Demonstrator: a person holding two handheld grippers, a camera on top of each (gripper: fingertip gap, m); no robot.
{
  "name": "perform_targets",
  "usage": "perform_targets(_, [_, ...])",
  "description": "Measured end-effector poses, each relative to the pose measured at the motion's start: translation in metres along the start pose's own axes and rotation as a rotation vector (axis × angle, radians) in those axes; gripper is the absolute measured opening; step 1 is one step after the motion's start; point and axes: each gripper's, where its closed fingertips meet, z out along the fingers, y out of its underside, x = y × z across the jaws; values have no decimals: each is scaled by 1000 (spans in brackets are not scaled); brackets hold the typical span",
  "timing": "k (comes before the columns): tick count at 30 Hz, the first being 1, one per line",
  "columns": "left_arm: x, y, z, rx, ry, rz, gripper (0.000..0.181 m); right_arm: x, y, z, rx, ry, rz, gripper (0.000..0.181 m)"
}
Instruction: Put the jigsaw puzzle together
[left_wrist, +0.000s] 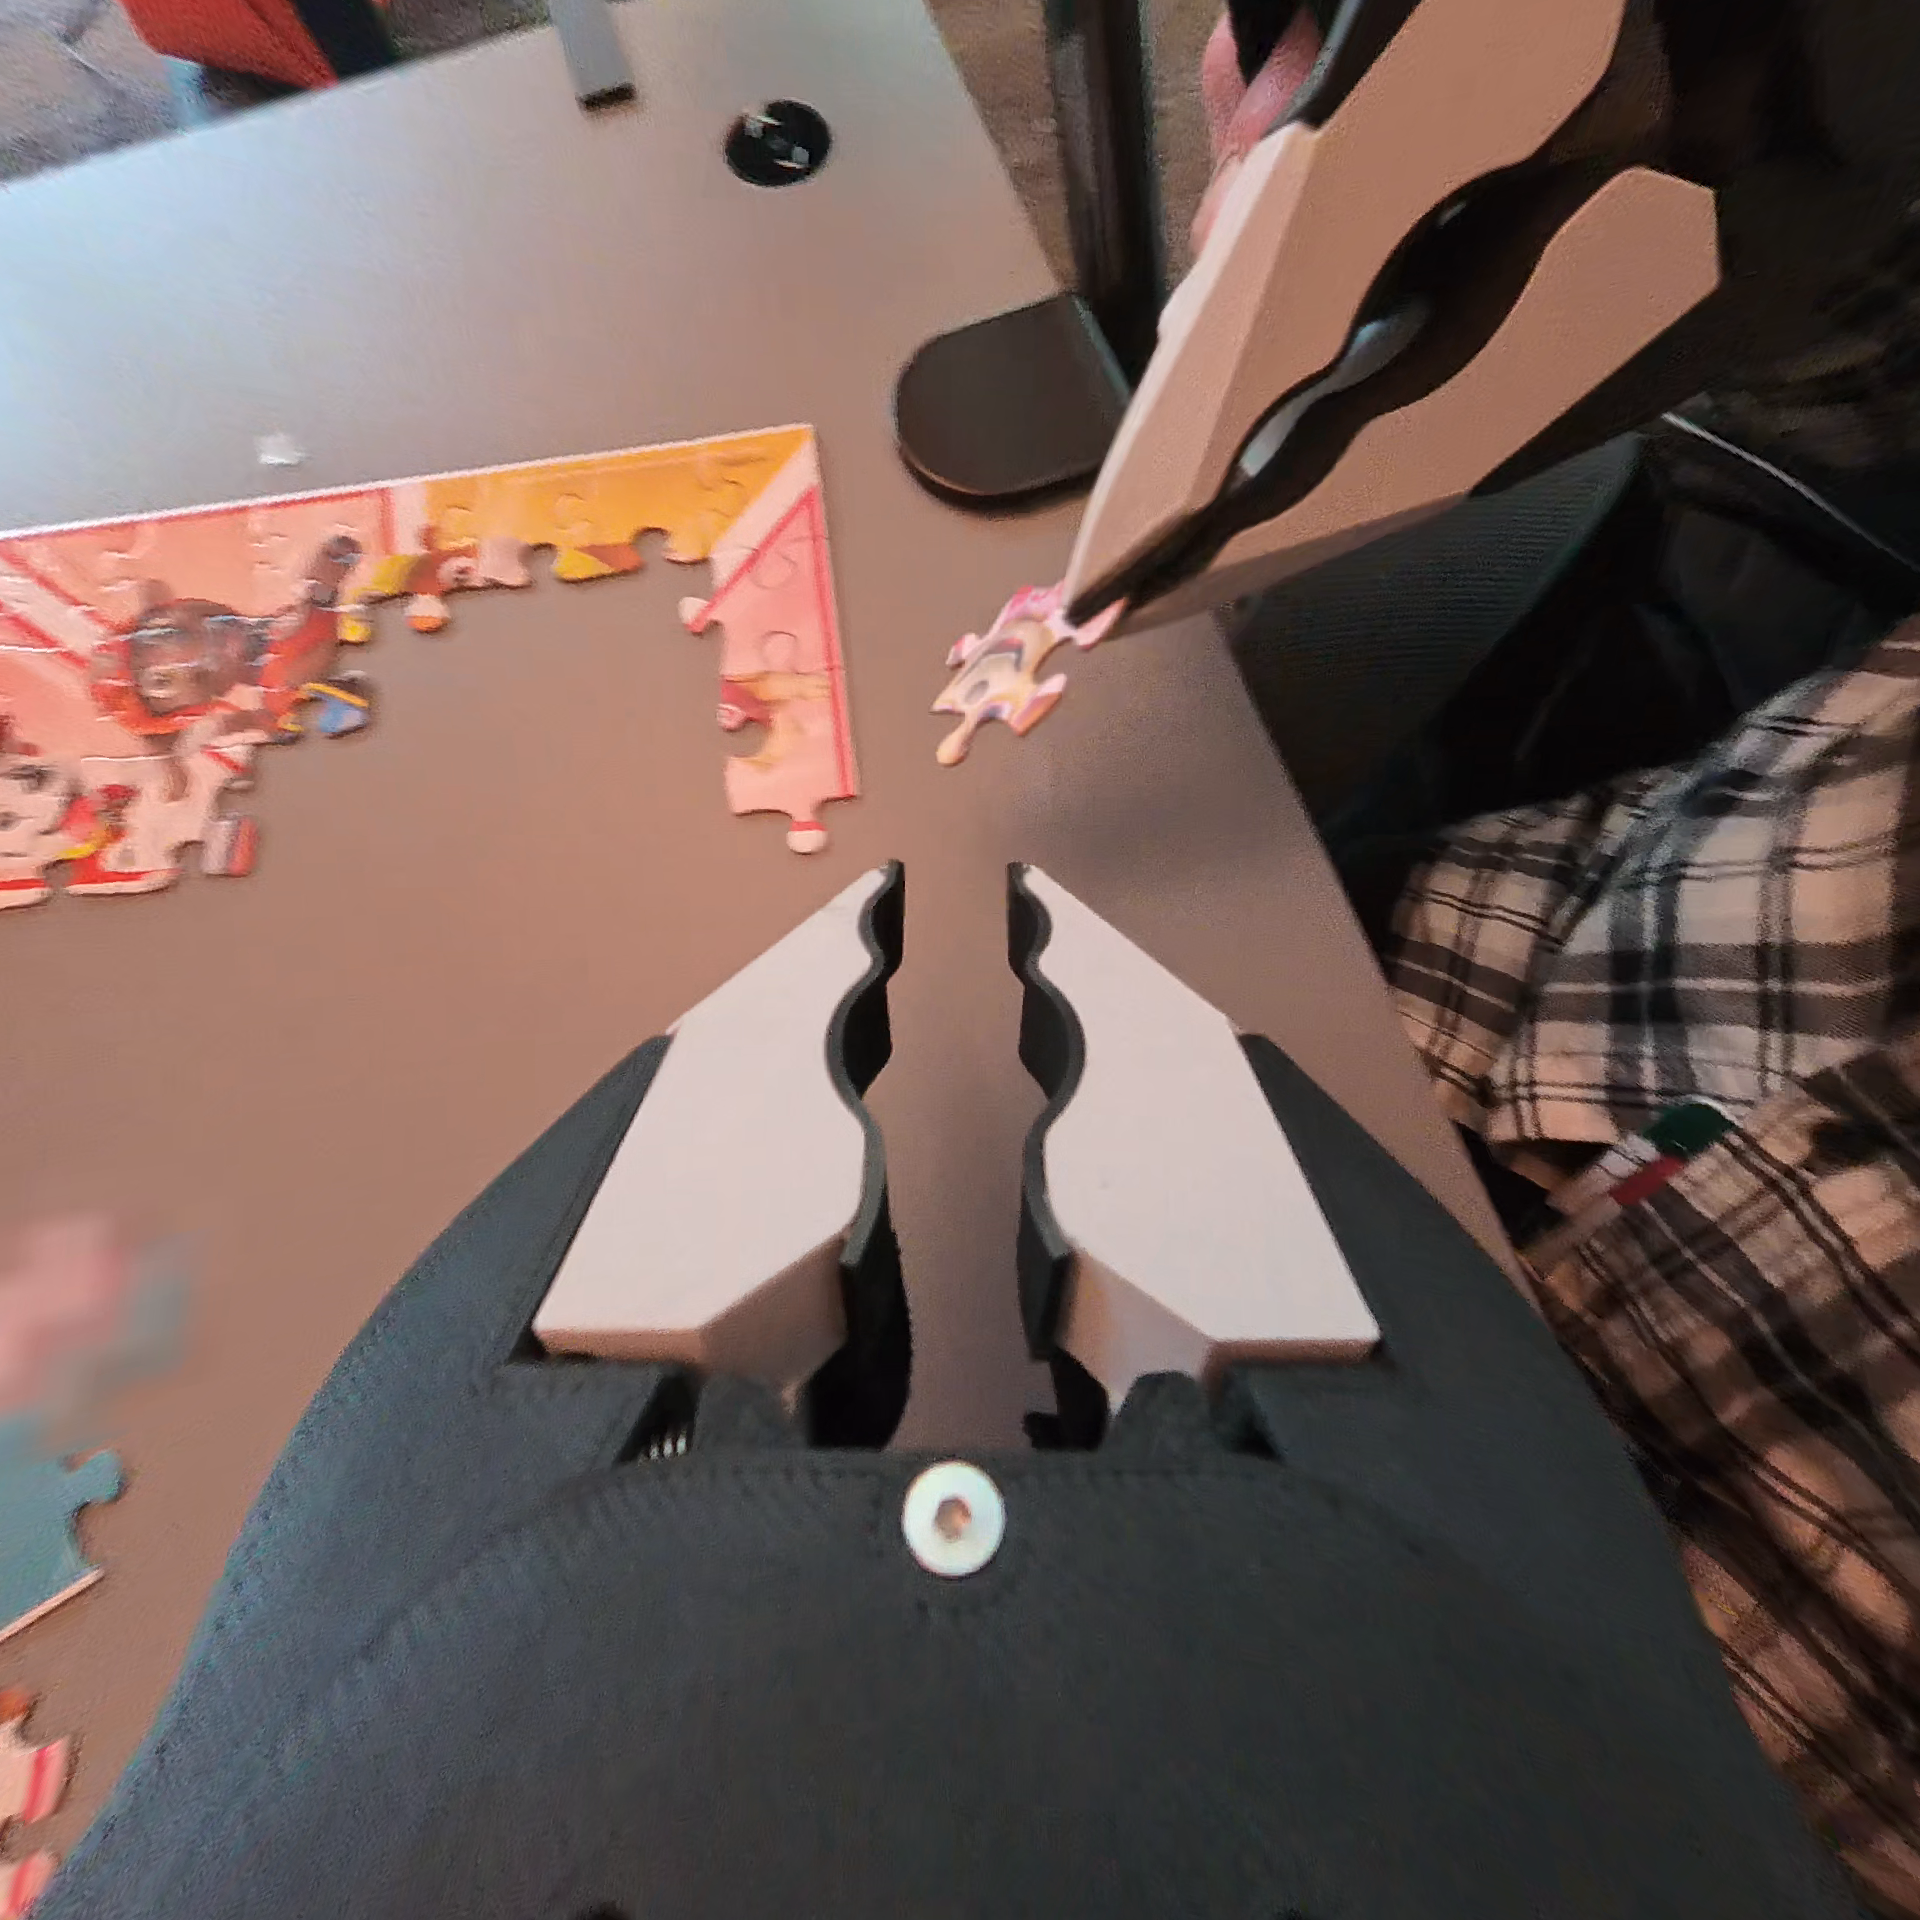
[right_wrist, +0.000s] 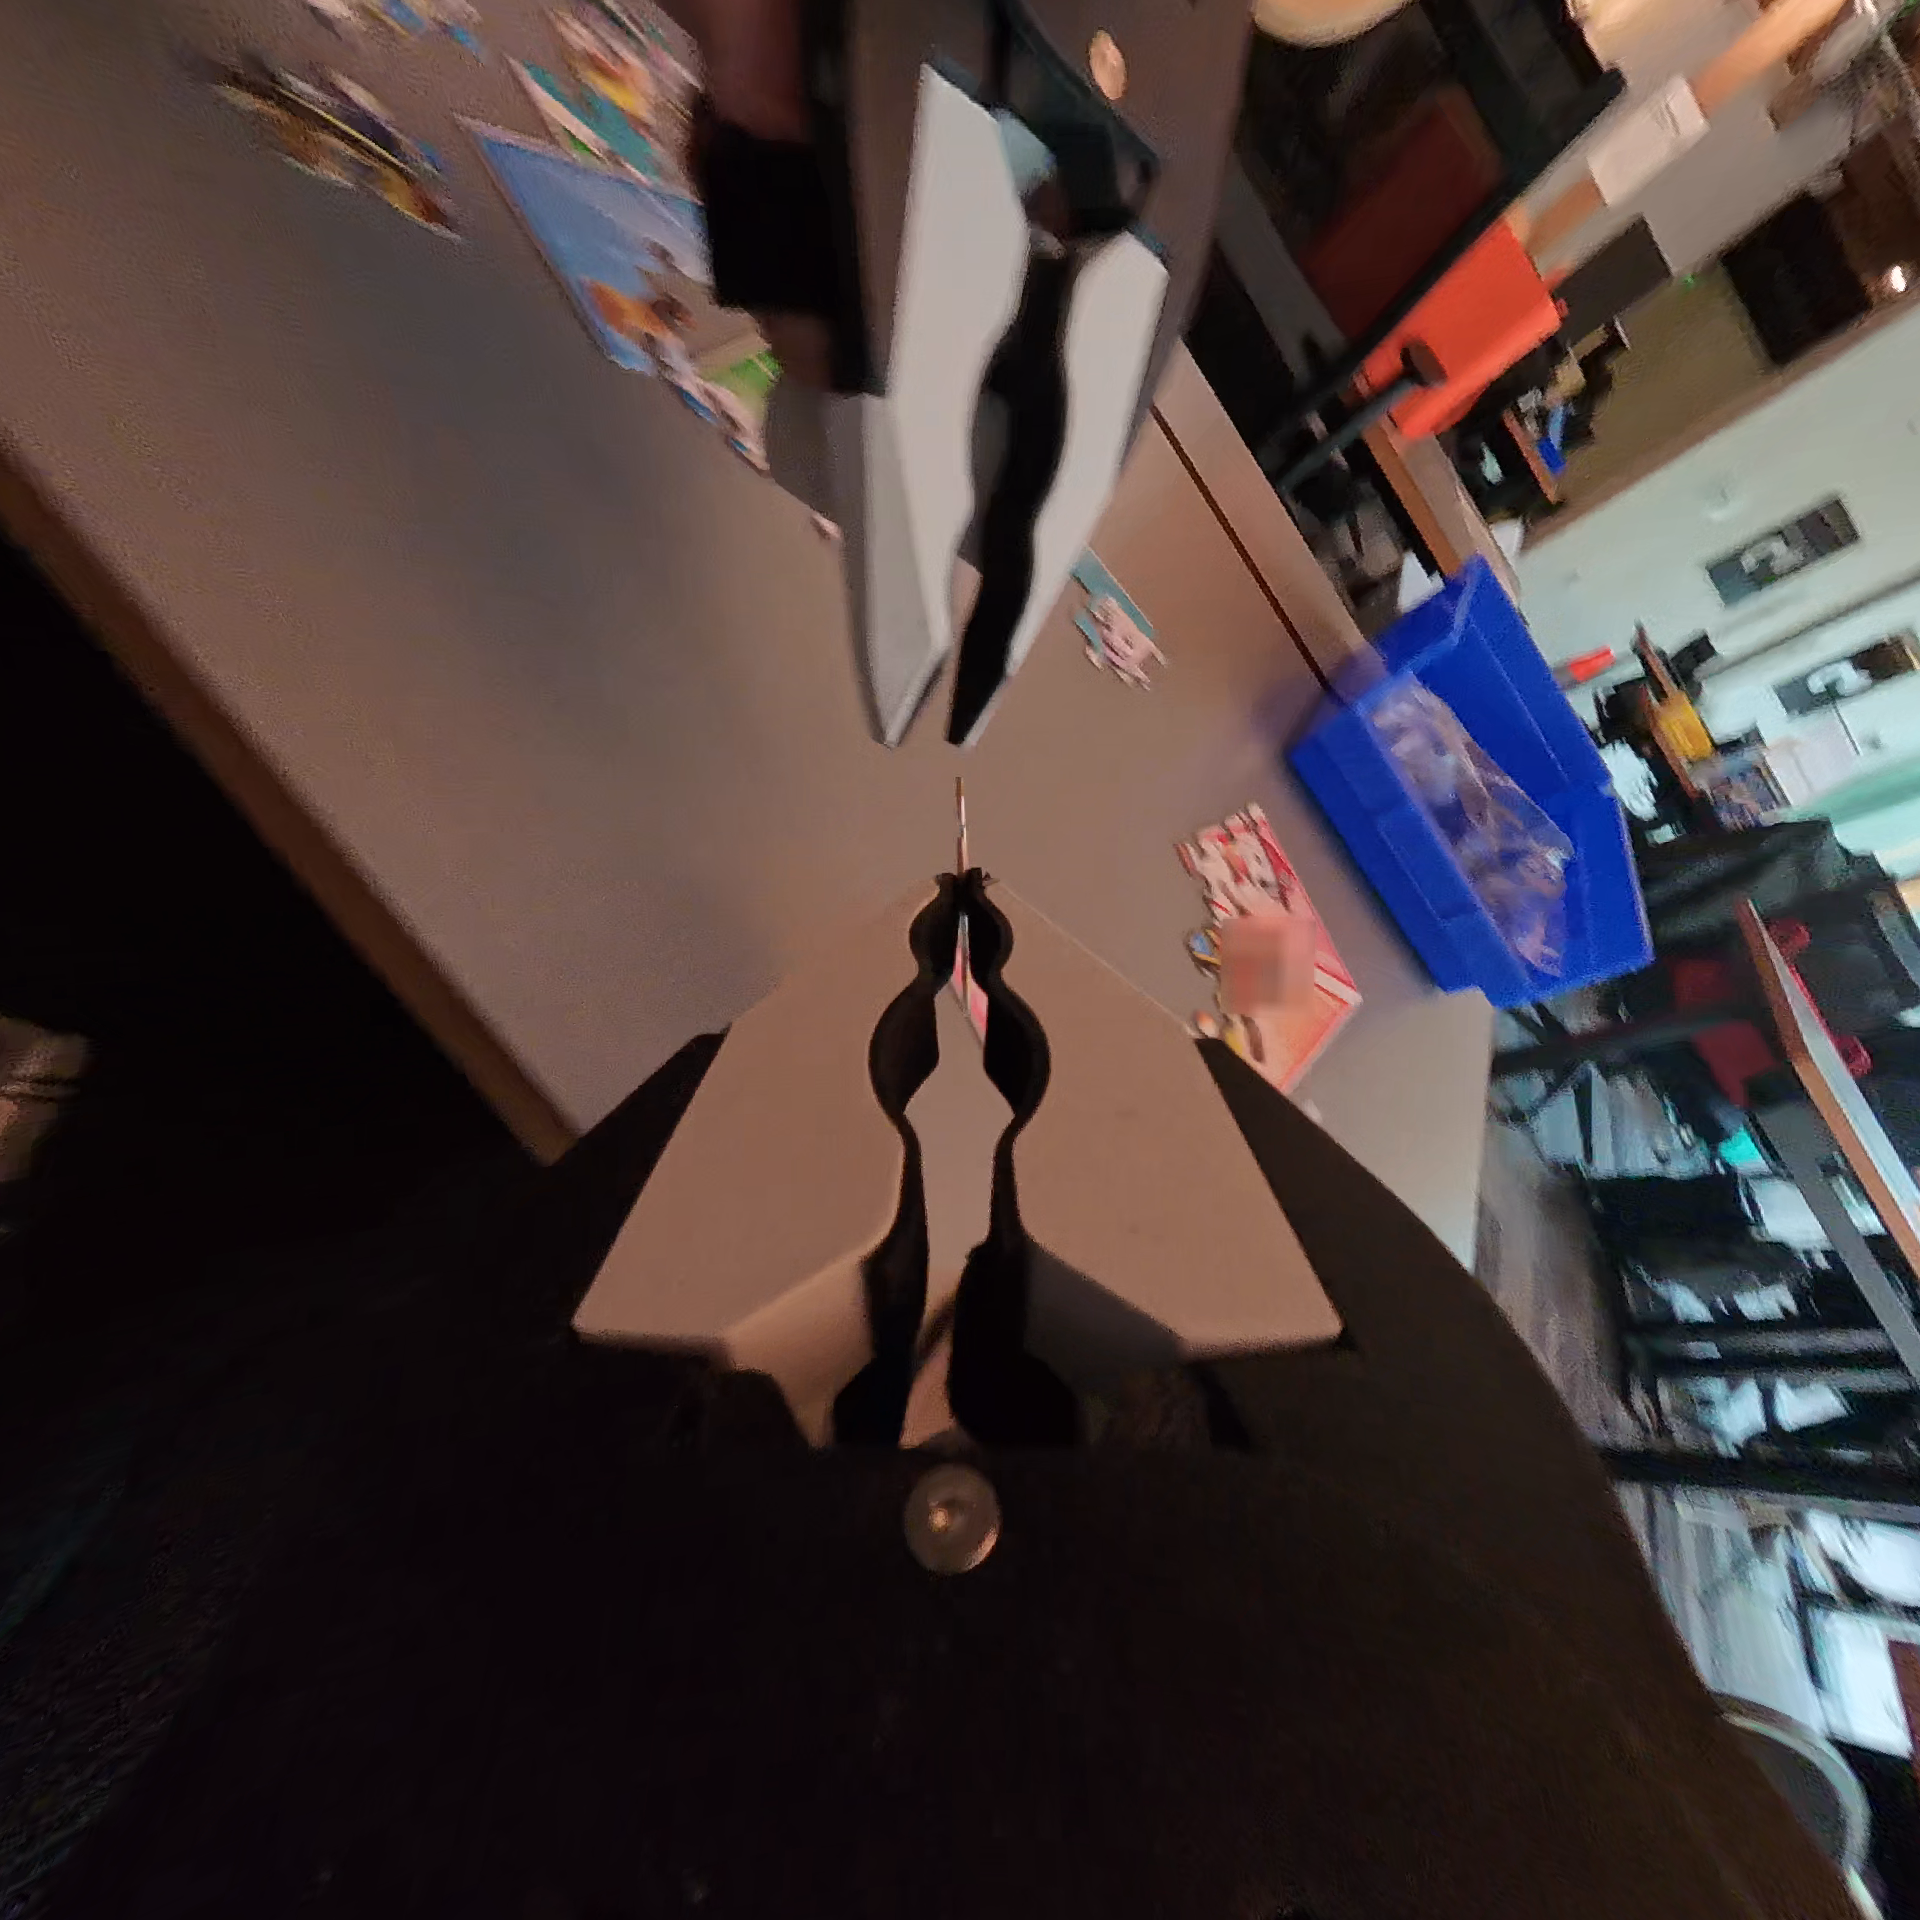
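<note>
A partly joined jigsaw (left_wrist: 416, 613) in red, pink and orange lies on the brown table (left_wrist: 520, 1039), with a corner at its upper right and a gap in its middle. My left gripper (left_wrist: 954, 878) is open and empty, low over the table just below that corner. My right gripper (left_wrist: 1091, 608) comes in from the upper right, shut on a loose pink puzzle piece (left_wrist: 1003, 675) held by its edge, right of the jigsaw. In the right wrist view the right gripper (right_wrist: 962, 883) pinches the piece (right_wrist: 961, 831) edge-on, facing the left gripper (right_wrist: 920, 732).
Loose pieces lie at the table's left edge (left_wrist: 42, 1527) and across the far side (right_wrist: 623, 270). A dark stand base (left_wrist: 997, 405) and a cable hole (left_wrist: 777, 140) sit behind the jigsaw. A blue bin (right_wrist: 1475, 821) stands by it. A person's plaid sleeve (left_wrist: 1662, 935) is right. Left tips to right tips: about 5 cm.
</note>
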Motion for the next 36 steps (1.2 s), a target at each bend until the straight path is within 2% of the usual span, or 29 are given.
perform_targets(3, [-19, -4, 5, -8, -54, -30, 19, 25, 20, 23, -124, 14, 30, 0])
perform_targets(6, [-38, -3, 15, -28, -95, -35, 20, 37, 45, 47, -248, 17, 28, 0])
perform_targets(9, [-52, -2, 25, -70, -140, 38, 20, 33, 62, 62, -339, -31, 32, 0])
perform_targets(13, [-55, 2, 39, -140, -141, 158, 19, 23, 66, 70, -389, -87, 27, 5])
perform_targets(17, [-59, 11, 50, -197, -138, 212, 12, 12, 64, 72, -354, -164, 100, 11])
perform_targets(21, [-64, 15, 56, -202, -136, 204, 5, 4, 58, 67, -277, -293, 250, 34])
perform_targets(22, [-64, 16, 56, -200, -126, 200, 4, 4, 58, 65, -262, -320, 285, 35])
perform_targets(26, [-65, 16, 58, -197, -115, 198, 3, 16, 53, 58, -186, -366, 386, 31])
perform_targets(32, [-69, 15, 64, -215, -95, 190, 3, 12, 75, 61, -276, -434, 401, 4])
perform_targets(36, [-74, 15, 64, -224, -95, 177, 3, 11, 74, 65, -280, -456, 415, 0])
